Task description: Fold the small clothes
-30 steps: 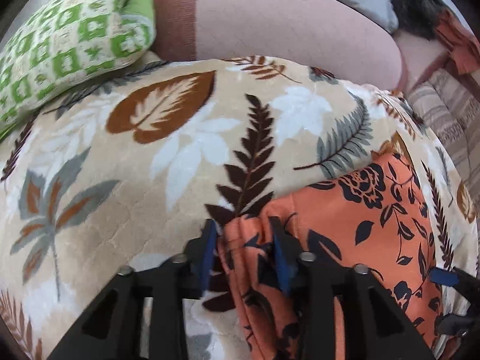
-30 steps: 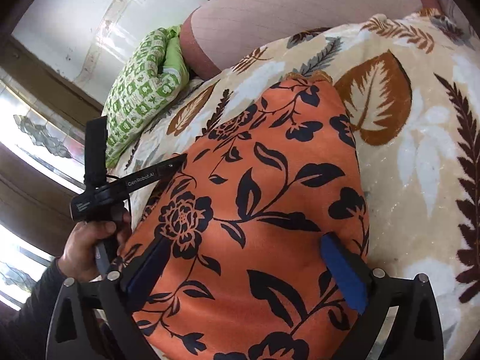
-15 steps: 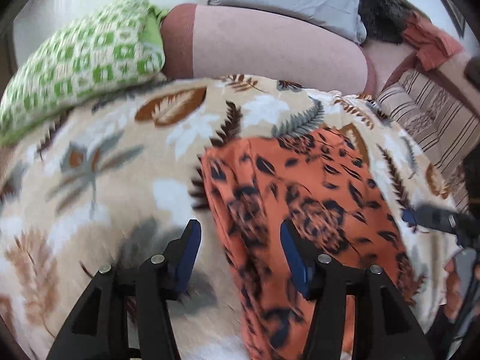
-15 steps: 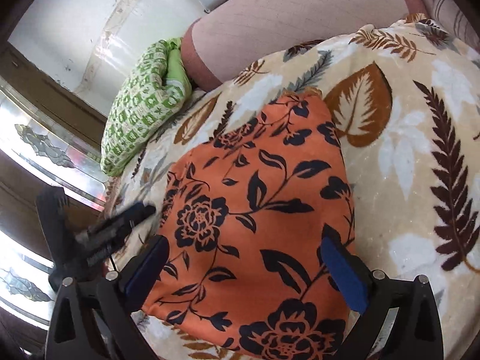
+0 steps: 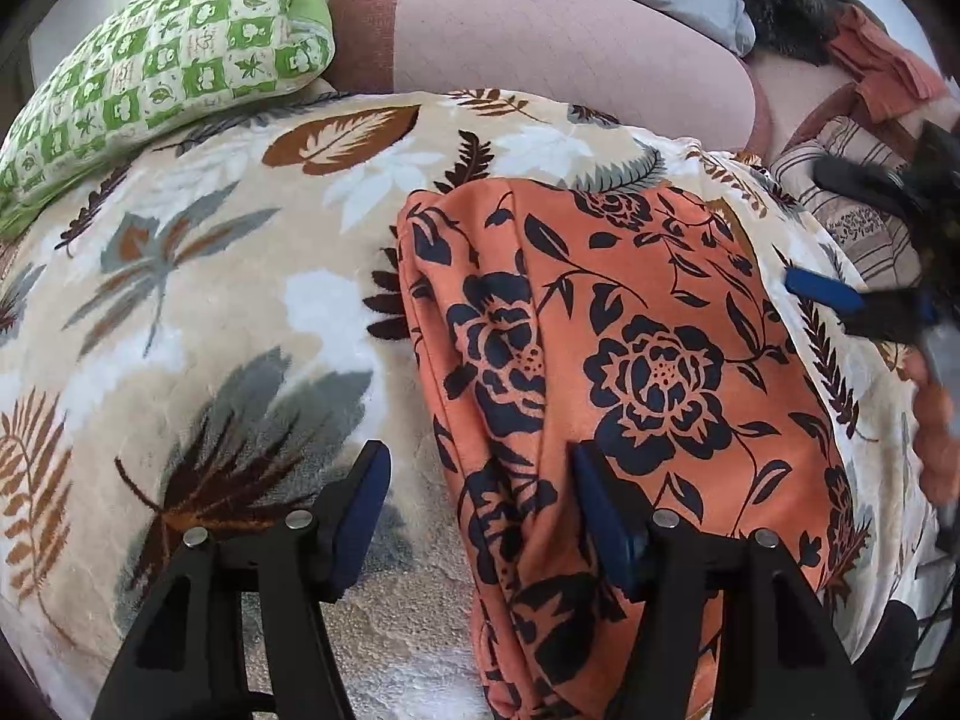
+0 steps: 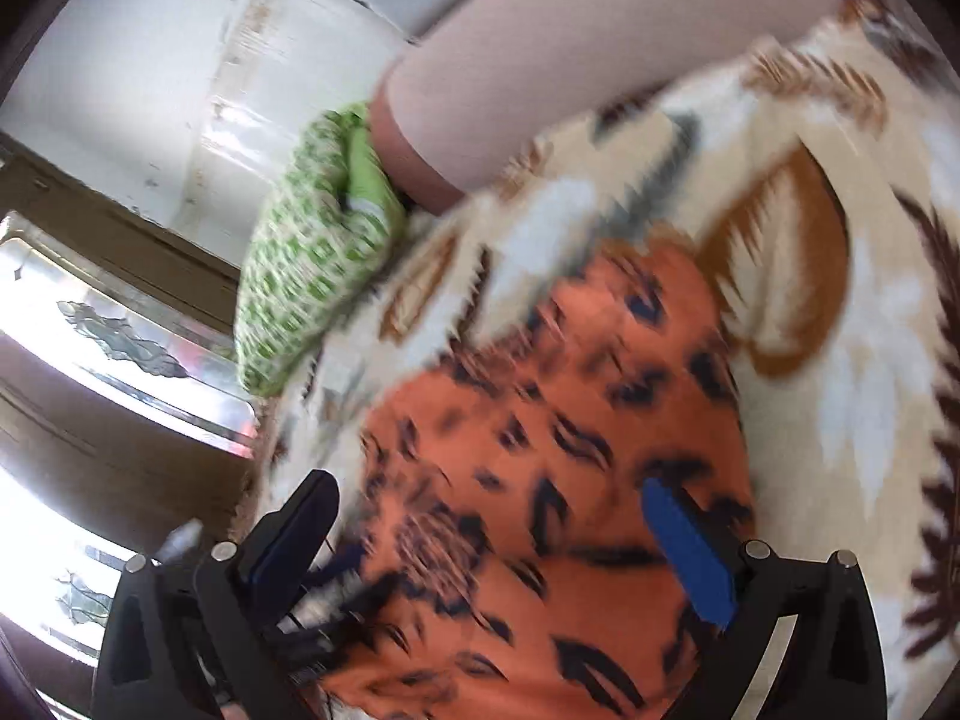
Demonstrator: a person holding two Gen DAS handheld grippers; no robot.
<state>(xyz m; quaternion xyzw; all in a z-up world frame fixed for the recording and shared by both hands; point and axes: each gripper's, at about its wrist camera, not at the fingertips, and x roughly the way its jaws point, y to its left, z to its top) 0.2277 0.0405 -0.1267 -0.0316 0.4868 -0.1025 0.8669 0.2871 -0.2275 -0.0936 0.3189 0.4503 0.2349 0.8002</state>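
An orange cloth with dark blue flowers and leaves (image 5: 648, 360) is laid folded on a soft cream blanket printed with brown, grey and white leaves (image 5: 198, 312), near a green and white checked pillow (image 5: 162, 66) and a long pale pink bolster (image 5: 564, 42). The left hand-held gripper (image 5: 480, 510) is seen with its 2 blue pads opening, and only the left edge of the cloth is found between them, not squeezed. The right hand-held gripper (image 6: 498, 540) is held wide open over the cloth, which is blurred there, and nothing is gripped.
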